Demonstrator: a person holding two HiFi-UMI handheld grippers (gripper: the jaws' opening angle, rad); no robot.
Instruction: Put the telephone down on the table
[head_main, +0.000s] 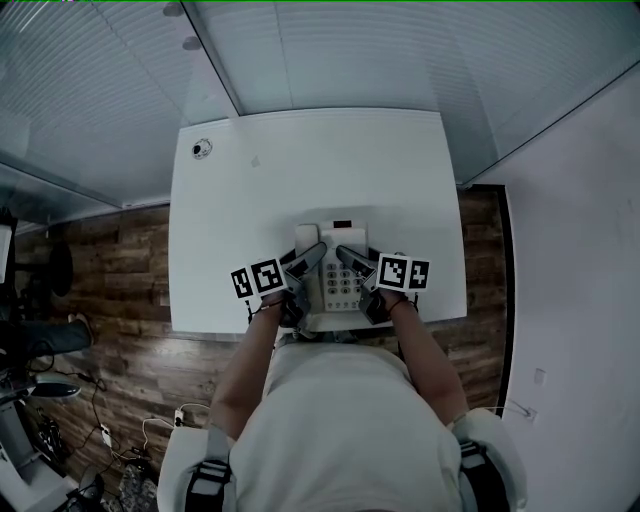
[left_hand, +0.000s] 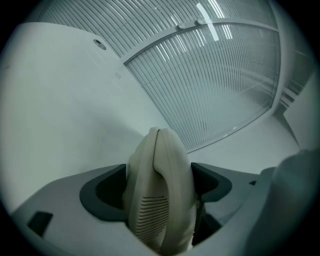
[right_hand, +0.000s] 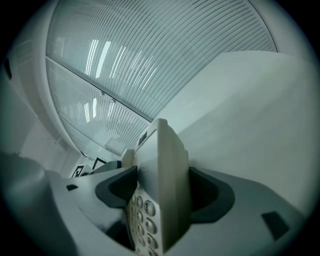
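My left gripper (left_hand: 161, 194) clamps the phone's (head_main: 341, 288) handset (left_hand: 162, 152) at 9 o'clock. My right gripper (right_hand: 161, 194) clamps its keypad side at 3.

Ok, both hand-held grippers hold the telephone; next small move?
Probably lower both together, kept level, until the telephone sits on the table. The left hand-held gripper is clamped on its handset, the right hand-held gripper on its keypad side; whether it rests yet is unclear.
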